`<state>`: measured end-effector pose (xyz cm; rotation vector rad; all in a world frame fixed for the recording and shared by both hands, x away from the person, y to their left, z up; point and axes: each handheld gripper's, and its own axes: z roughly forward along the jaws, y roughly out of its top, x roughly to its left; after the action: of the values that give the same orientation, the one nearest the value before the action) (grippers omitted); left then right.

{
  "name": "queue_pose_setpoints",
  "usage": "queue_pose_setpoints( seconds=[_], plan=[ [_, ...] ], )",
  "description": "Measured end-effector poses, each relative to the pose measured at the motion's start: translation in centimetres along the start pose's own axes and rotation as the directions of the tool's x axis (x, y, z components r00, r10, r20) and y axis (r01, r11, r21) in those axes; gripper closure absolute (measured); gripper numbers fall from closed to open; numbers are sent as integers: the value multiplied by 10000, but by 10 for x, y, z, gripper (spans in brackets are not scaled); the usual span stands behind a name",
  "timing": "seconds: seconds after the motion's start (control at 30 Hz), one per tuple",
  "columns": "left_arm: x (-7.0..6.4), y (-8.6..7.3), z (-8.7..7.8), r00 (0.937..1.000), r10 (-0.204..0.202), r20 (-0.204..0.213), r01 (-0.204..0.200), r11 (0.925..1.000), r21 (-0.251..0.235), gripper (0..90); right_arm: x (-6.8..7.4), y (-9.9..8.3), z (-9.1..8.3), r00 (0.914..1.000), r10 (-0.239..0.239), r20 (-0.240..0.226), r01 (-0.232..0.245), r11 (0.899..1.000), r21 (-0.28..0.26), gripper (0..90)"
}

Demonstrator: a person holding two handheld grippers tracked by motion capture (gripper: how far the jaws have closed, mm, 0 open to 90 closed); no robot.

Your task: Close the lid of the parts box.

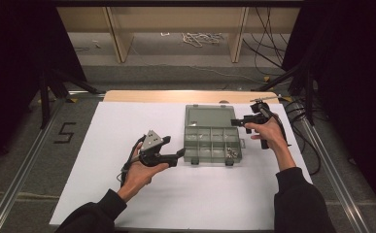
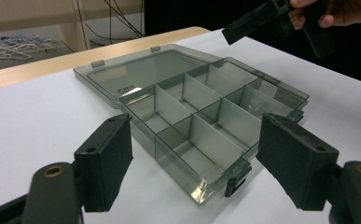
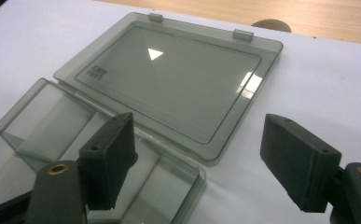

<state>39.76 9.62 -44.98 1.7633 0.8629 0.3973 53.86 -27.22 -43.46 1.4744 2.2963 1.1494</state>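
On the white sheet the open box (image 1: 212, 143) lies mid-table; my left gripper (image 1: 179, 154) waits spread at its near-left corner, my right gripper (image 1: 235, 123), also spread and empty, by the lid (image 3: 169, 77). I'd pinch the lid edge squarely.

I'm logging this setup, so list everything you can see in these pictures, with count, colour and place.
Compartment box: one, translucent grey, mid table on the white sheet, open.
Lid: one, translucent grey, hinged back flat behind the compartments.
Small metal parts: a few, silvery, in the box's near right compartment; too small to identify.
White sheet: one, covers the table.
Table: one, light wood, edge shows beyond the sheet.
Cord: one tangle, white, on the floor beyond the table.
Cables: several, black, floor at far right.
Left gripper: one, black, open, at the box's near left corner.
Right gripper: one, black, open, over the box's right side.
Hands: two, dark sleeves.
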Motion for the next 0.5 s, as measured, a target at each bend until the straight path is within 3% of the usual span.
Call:
queue_pose_setpoints(
  seconds=[0.13,0.2,0.3,0.33,0.5],
  plan=[
    [-2,1,11,10000,69,40,-70,9998,204,255,-3,2,6,9999,148,84,-149,9997,174,270],
    [-2,2,16,9999,116,-19,-116,9995,299,256,-6,2,13,9997,224,45,-224,9997,-139,271],
    [-1,1,23,9999,105,-10,-105,9994,319,265,-8,3,18,9994,310,165,-318,9984,466,272],
    [-1,0,25,9999,83,-71,-80,9992,403,272,-8,2,21,9992,411,-20,-410,9986,338,279],
    [3,-4,32,9996,124,-235,-105,9970,772,311,-8,3,30,9990,445,19,-446,9980,444,288]
  ],
)
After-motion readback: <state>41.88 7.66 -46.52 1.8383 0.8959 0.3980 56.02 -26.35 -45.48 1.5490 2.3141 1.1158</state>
